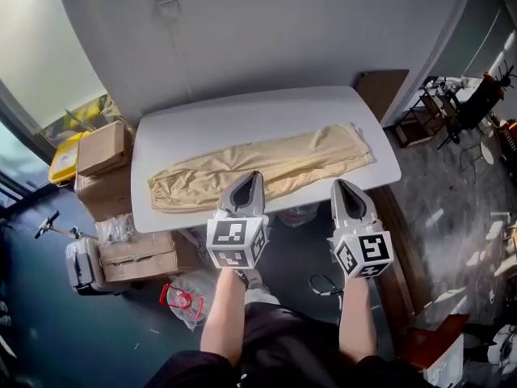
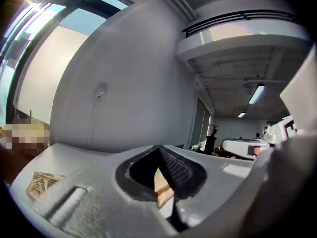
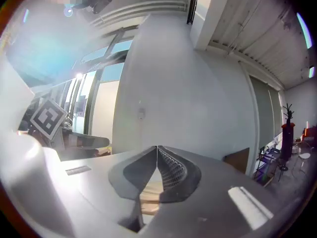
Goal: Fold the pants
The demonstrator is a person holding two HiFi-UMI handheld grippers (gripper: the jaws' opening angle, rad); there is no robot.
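- Pants [image 1: 266, 168] are lying flat, lengthwise on the white table [image 1: 242, 115].
- Left gripper [image 1: 251, 178] and right gripper [image 1: 344, 186] are hovering at its near edge, jaws together, empty.
- Judged best: opening both jaws, then pinching the cloth edge at well-separated points.

White marker cube [image 1: 236, 243] of left gripper [image 1: 251, 176]: black-and-white square code patterns only, no letters or digits.
White marker cube [image 1: 363, 255] of right gripper [image 1: 343, 184]: likewise, nothing readable.
Brown cardboard boxes [image 1: 103, 148]: no print legible.
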